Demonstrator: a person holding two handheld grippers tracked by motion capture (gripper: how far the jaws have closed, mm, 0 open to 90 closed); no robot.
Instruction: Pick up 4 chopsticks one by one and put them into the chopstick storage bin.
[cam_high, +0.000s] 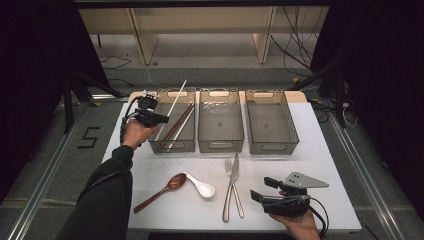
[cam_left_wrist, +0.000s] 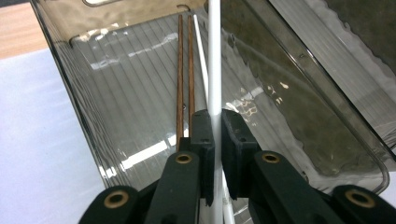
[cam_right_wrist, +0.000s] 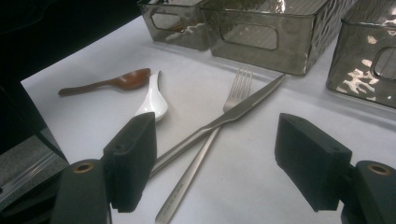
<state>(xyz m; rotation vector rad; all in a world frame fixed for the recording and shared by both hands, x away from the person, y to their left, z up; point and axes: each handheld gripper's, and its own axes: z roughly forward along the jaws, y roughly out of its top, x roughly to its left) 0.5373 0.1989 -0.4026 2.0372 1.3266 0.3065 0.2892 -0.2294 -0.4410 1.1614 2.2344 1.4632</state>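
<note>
My left gripper (cam_high: 162, 119) (cam_left_wrist: 218, 140) is shut on a white chopstick (cam_high: 176, 96) (cam_left_wrist: 214, 60), held above the left smoky bin (cam_high: 155, 145) (cam_left_wrist: 70, 93). The stick's far end pokes up past the bin's back rim. Inside that bin lie two brown chopsticks (cam_high: 179, 122) (cam_left_wrist: 185, 70) and another white chopstick (cam_left_wrist: 200, 51). My right gripper (cam_high: 261, 189) (cam_right_wrist: 219, 163) rests open at the table's front right, nothing between its jaws. Ahead of it a steel knife (cam_high: 233, 172) (cam_right_wrist: 243, 107) lies crossed over a steel fork (cam_high: 228, 167) (cam_right_wrist: 236, 88).
A wooden spoon (cam_high: 165, 188) (cam_right_wrist: 112, 82) and a white ceramic spoon (cam_high: 202, 187) (cam_right_wrist: 153, 100) lie at the front centre-left. The middle bin (cam_high: 220, 142) (cam_right_wrist: 261, 32) and the right bin (cam_high: 272, 145) (cam_right_wrist: 369, 60) hold nothing. The white mat (cam_high: 320, 165) has bare room at the right.
</note>
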